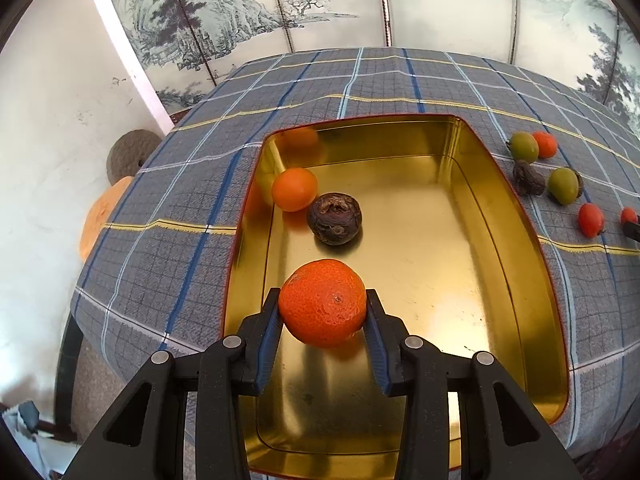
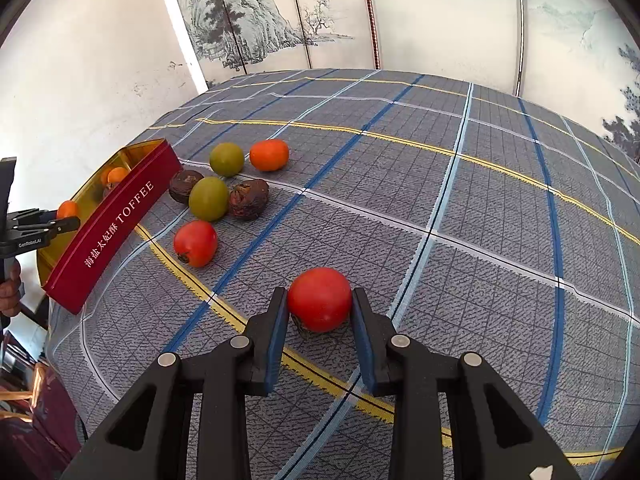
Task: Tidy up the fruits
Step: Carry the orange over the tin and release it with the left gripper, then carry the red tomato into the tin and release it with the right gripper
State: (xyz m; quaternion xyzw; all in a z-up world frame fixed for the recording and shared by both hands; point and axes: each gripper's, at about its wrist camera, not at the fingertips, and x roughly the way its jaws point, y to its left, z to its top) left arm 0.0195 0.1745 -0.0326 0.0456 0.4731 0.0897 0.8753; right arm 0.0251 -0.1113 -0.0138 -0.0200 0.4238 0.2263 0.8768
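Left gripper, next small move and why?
Probably lower a little, then open: the left gripper pinches the mandarin over the gold tin, beside an orange and a dark fruit already inside.

The left wrist camera is sitting just behind the left gripper [image 1: 322,312] and is looking down along its two fingers. It is looking from close up, straight into the gold tin [image 1: 472,184], with the checked tablecloth [image 1: 168,216] and the painted screen [image 1: 248,20] behind it.

The right wrist camera is sitting behind the right gripper [image 2: 320,308] and is looking down at the cloth, close to a red fruit [image 2: 319,299].

Both cameras are seeing the tin, the cloth, the screen and the little group of fruits [image 2: 224,192] beside the tin. The right view is also catching the left gripper at its left edge.
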